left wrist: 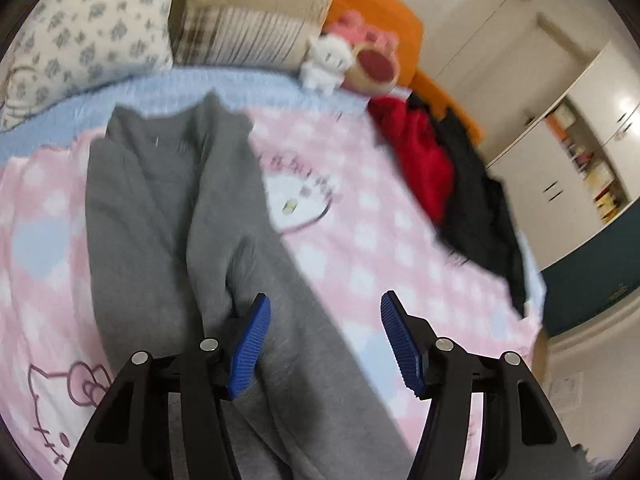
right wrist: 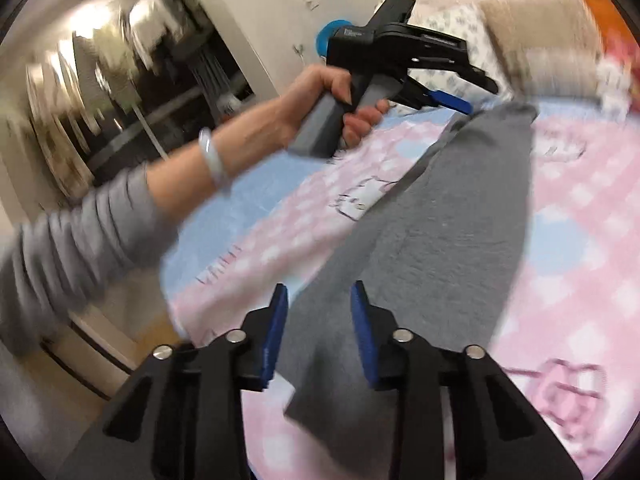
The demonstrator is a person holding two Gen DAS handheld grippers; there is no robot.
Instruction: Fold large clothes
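Note:
A grey sweater (left wrist: 160, 216) lies lengthwise on the pink and blue bedspread (left wrist: 360, 220), its sides folded inward. My left gripper (left wrist: 324, 340) is open and empty, hovering over the sweater's lower right part. In the right wrist view the same grey sweater (right wrist: 440, 220) stretches away from me. My right gripper (right wrist: 320, 328) is open, its blue pads (right wrist: 276, 336) on either side of the sweater's near end, not closed on it. The left gripper (right wrist: 456, 102) also shows there, held by a hand above the sweater's far end.
A red garment (left wrist: 420, 160) and a black garment (left wrist: 480, 208) lie at the bed's right edge. Plush toys (left wrist: 332, 60), a patterned pillow (left wrist: 80, 32) and an orange headboard (left wrist: 380, 12) are at the far end. White wardrobes (left wrist: 560, 152) stand right.

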